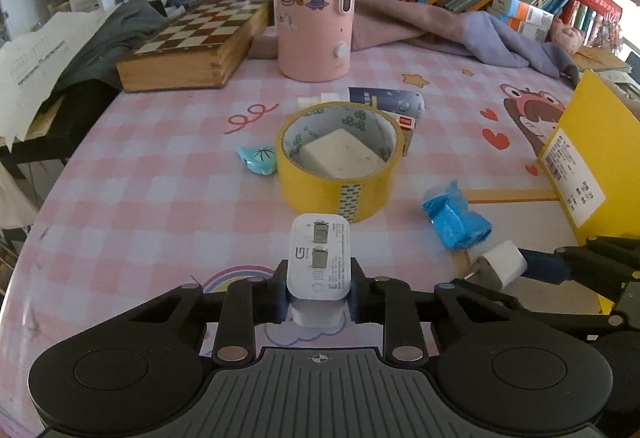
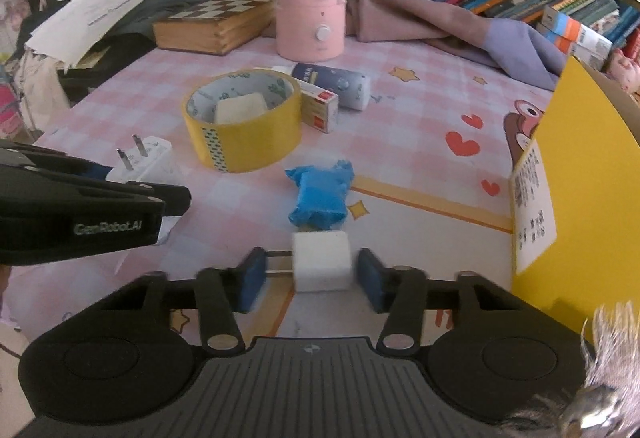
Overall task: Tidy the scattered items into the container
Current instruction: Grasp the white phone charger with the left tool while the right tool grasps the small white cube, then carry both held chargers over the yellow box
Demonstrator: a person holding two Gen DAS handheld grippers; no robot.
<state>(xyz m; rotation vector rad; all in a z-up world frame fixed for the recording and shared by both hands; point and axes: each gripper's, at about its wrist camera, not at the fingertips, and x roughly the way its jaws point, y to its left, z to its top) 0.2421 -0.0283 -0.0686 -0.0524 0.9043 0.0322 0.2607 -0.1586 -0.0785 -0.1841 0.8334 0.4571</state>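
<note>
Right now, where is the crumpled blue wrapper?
The crumpled blue wrapper lies on the pink checked tablecloth, just beyond the small white charger between the right gripper's jaws, with the yellow tape roll to its left and the yellow box to its right.

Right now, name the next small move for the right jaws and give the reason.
Probably finish closing. The right gripper straddles the small white charger, but gaps show beside both blue pads, so nothing is gripped. The left gripper already clamps its white plug adapter.

Yellow box [image 2: 580,198] cut off at the right edge, right gripper's pads [image 2: 370,280] motion-blurred left of it, label print illegible
</note>
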